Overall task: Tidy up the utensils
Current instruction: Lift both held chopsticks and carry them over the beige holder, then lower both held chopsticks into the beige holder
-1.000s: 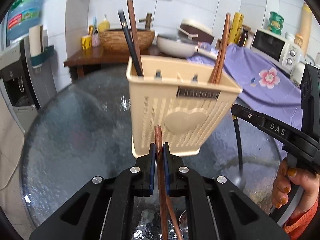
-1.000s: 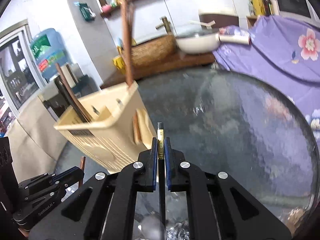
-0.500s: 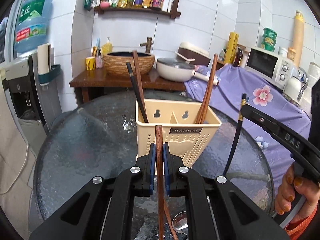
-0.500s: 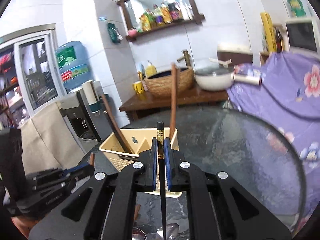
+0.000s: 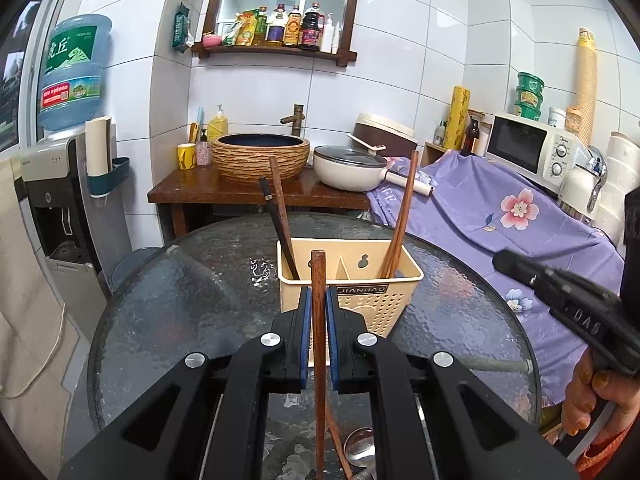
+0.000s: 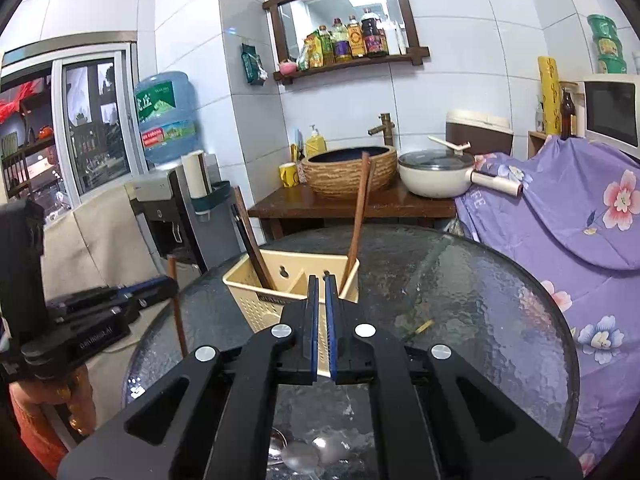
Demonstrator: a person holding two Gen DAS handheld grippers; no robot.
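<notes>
A cream slotted utensil holder (image 5: 360, 300) stands on the round glass table (image 5: 180, 312); it also shows in the right wrist view (image 6: 260, 296). A black and a brown chopstick (image 5: 280, 216) lean in its left compartment, and brown chopsticks (image 5: 402, 208) lean in its right one. My left gripper (image 5: 318, 300) is shut on a brown wooden chopstick (image 5: 319, 320), held upright in front of the holder. My right gripper (image 6: 320, 292) is shut with nothing visible between its pads, just in front of the holder.
Metal spoons (image 5: 360, 452) lie on the glass near me, also in the right wrist view (image 6: 304, 452). A small stick (image 6: 418, 328) lies on the table. Behind stand a wooden stand with basin (image 5: 260, 156) and pot, a purple-draped counter (image 5: 500, 216), and a water dispenser (image 5: 60, 184).
Both grippers have pulled back and up from the holder. The black chopstick that my right gripper held is gone from its pads. My left gripper still holds the brown chopstick.
</notes>
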